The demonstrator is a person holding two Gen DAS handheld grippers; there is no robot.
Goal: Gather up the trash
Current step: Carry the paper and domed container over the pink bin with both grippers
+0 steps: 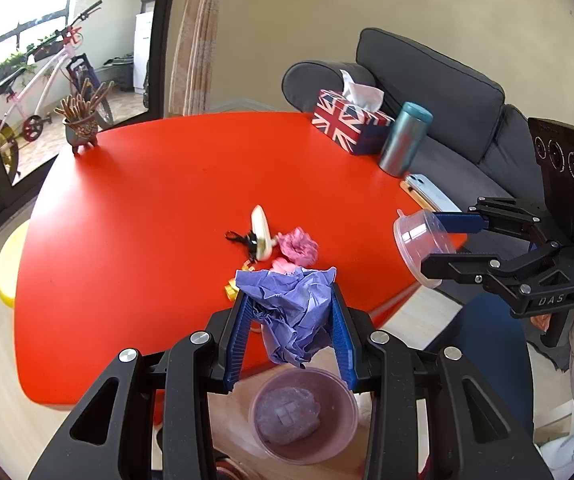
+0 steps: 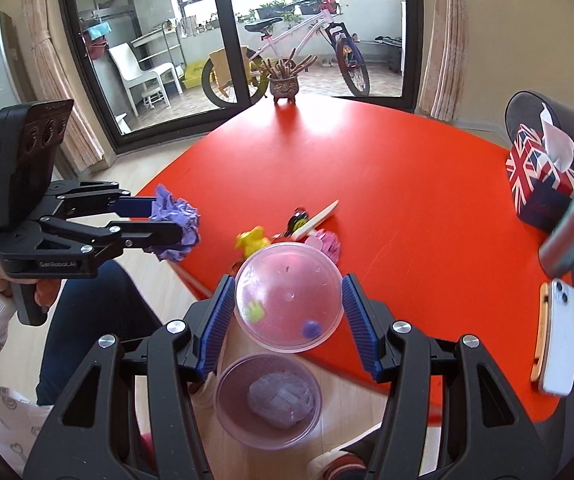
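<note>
- Two grippers show in the left wrist view: the left gripper is clenched on a crumpled purple paper, held over the near edge of the red table.
- Below the paper, past the table edge, a pink bin sits on the floor with a purple wad inside.
- On the table beyond the paper lie a pink paper ball, a cream tool with a black cord, and a yellow scrap.
- At the right, the right gripper grasps a clear cup, tipped on its side just off the table edge.
- At the far side stand a flag tissue box, a blue tumbler and a plant pot; a phone lies near the tumbler.

- In the right wrist view, the right gripper clasps the clear cup by its sides, its mouth towards the camera.
- The bin stands on the floor directly below the cup.
- At the left, the left gripper grips the purple paper just beside the table edge.
- Behind the cup lie a yellow scrap and the pink ball.
- The phone lies at the table's right edge, with the tissue box beyond it.
</note>
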